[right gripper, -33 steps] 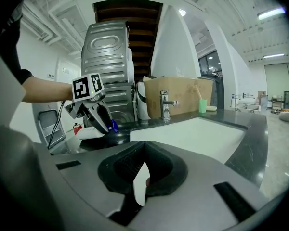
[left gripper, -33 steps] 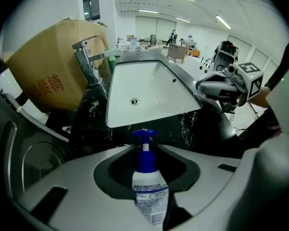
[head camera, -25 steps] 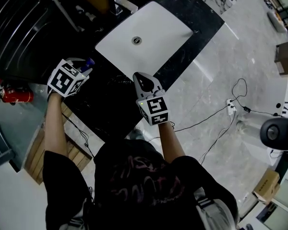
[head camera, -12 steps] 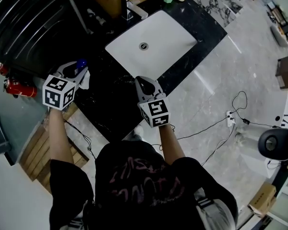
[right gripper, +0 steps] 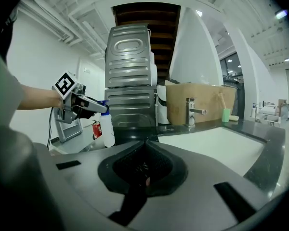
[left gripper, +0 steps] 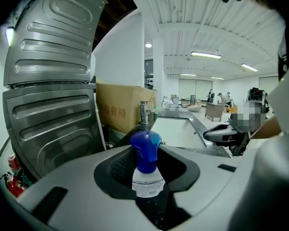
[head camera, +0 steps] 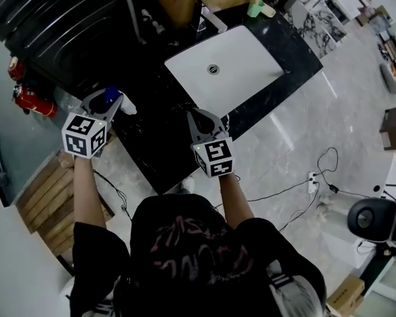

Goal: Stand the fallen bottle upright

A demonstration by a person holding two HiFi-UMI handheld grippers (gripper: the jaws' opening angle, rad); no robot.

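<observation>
I am gripping the bottle [left gripper: 146,179] by its neck in my left gripper [head camera: 109,103], the jaws clenching just under the blue cap [left gripper: 145,148]. It is hanging upright at the left end of the black counter [head camera: 152,140], close to that end's edge. My left gripper view is showing only the cap and the top of the white label. The right gripper view is giving the whole white body from the side, standing straight, though I cannot tell there whether its base is touching the counter. My right gripper [head camera: 198,114] is hovering over the counter's front edge, just beside the white sink [head camera: 264,51], its 2 jaws closed together on nothing. Only the right gripper view is showing the faucet [right gripper: 191,110], the cardboard box [right gripper: 202,102] and the green cup [right gripper: 226,115] clearly, lining the back. A ribbed metal panel [right gripper: 130,81] is rising behind the bottle. Bare counter is lying open between my 2 grippers. The head view alone is showing the drop past the left edge, with a fire extinguisher [head camera: 34,102] and a wooden pallet [head camera: 49,200] on the floor.
</observation>
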